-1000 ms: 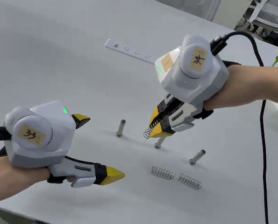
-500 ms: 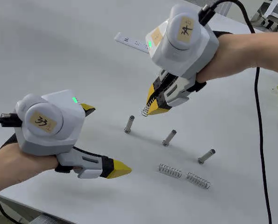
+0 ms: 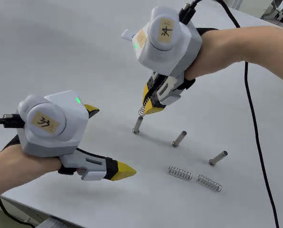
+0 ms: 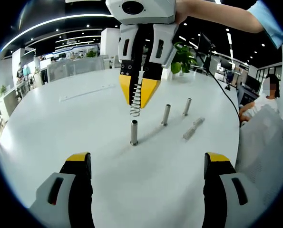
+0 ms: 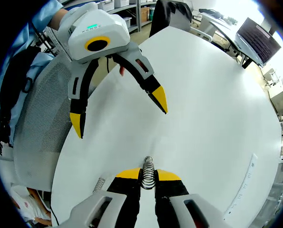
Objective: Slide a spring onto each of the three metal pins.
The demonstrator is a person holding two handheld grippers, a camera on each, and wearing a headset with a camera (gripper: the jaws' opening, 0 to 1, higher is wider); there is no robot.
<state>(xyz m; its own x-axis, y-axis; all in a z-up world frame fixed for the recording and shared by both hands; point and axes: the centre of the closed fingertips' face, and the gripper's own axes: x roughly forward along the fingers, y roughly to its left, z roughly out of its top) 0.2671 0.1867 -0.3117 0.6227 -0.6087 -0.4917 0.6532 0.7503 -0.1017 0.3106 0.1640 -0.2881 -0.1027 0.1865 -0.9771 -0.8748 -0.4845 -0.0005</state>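
Head view: our right gripper (image 3: 148, 107) is clamped on a spring (image 3: 141, 112) that hangs upright just above the leftmost pin (image 3: 138, 124), the two axes nearly in line. Two loose springs (image 3: 180, 173) lie on the white table (image 3: 60, 47), near the other bare pins (image 3: 179, 138).

Left gripper view: our left gripper (image 4: 146, 164), fingers wide apart, faces that pin from the near side. An open office (image 4: 51, 57) lies beyond.

Right gripper view: the coil sits between the closed yellow tips.
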